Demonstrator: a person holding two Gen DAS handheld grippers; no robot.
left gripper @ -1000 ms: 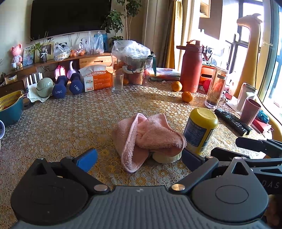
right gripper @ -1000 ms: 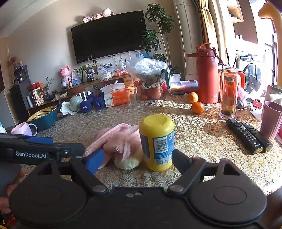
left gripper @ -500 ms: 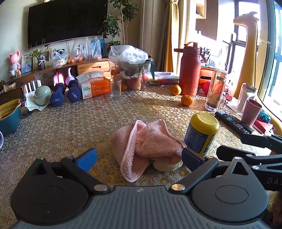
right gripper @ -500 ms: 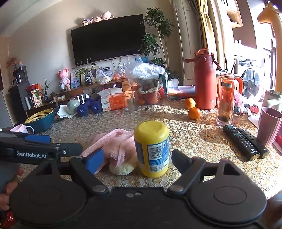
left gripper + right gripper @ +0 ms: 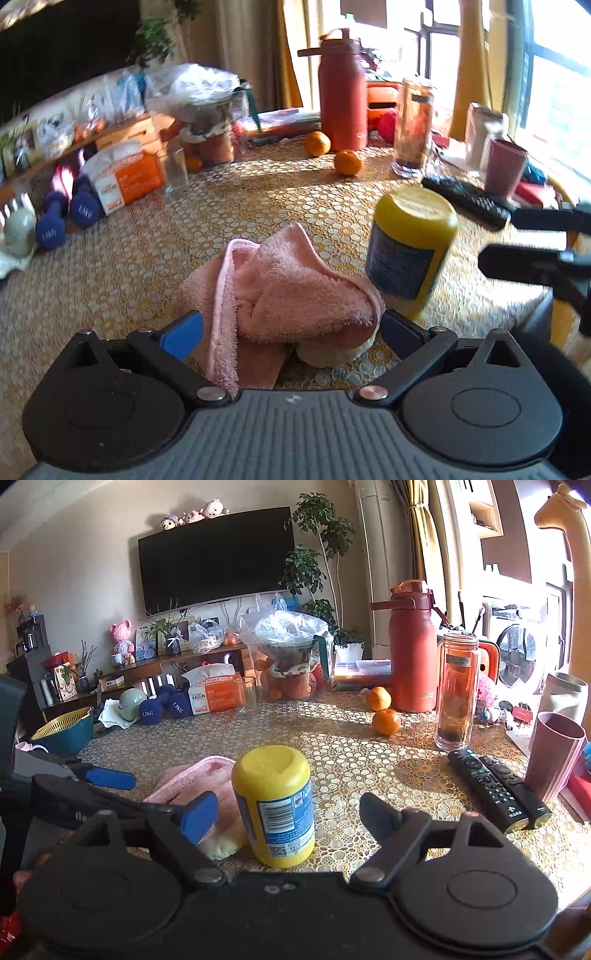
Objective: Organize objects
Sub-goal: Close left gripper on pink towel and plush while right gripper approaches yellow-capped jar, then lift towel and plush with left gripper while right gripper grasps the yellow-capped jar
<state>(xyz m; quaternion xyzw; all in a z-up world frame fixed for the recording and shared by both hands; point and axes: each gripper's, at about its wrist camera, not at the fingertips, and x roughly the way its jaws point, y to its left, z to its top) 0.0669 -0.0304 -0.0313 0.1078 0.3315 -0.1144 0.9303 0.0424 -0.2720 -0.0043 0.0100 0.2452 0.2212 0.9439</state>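
The left tool (image 5: 291,328) hangs low over the tabletop (image 5: 258,206) with its two fingers spread wide on either side of the crumpled pink towel (image 5: 284,291), the blue pad by the towel's left fold and the dark finger by its right edge; nothing is gripped, and whether either finger touches the cloth cannot be told. A pale, soft lump (image 5: 328,356) peeks from under the towel's near edge, so the cloth seems to be draped over it. The right tool (image 5: 284,816) is likewise apart, its fingers flanking the yellow jar (image 5: 275,805), which stands upside down on its flat end just beside the towel, label inverted. That straddling stance suggests each tool is lined up to close on its own item: the towel for the left, the jar for the right. The jar's smooth, rigid wall should take a firm squeeze, whereas the towel is loose and may slip or drag the lump with it. Two remotes (image 5: 495,790) lie well to the right, and two oranges (image 5: 384,712) sit farther back near the red flask (image 5: 413,650).
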